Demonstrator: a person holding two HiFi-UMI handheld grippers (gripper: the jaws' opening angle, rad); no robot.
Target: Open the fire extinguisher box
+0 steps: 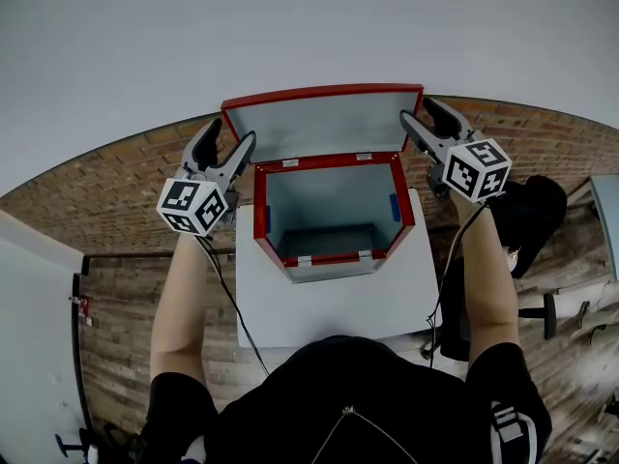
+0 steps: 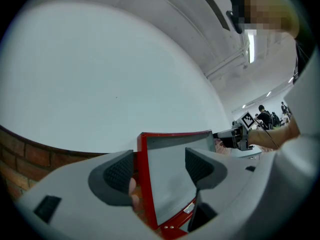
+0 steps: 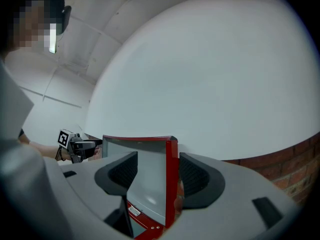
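The red fire extinguisher box (image 1: 259, 211) stands on a white table (image 1: 329, 307). Its lid (image 1: 324, 124) is raised upright at the back, and the grey inside looks bare. My left gripper (image 1: 230, 141) is at the lid's left edge. In the left gripper view the open gripper (image 2: 160, 169) has one jaw on each side of the red lid edge (image 2: 146, 184), with a gap. My right gripper (image 1: 419, 114) is at the lid's right edge. There too the open gripper (image 3: 157, 171) straddles the lid's red edge (image 3: 171, 184).
A white wall rises just behind the box. The floor is brick-patterned around the table. A black chair or bag (image 1: 527, 216) sits to the right, and a white door (image 1: 34, 336) to the left. Cables hang from both grippers along the table's sides.
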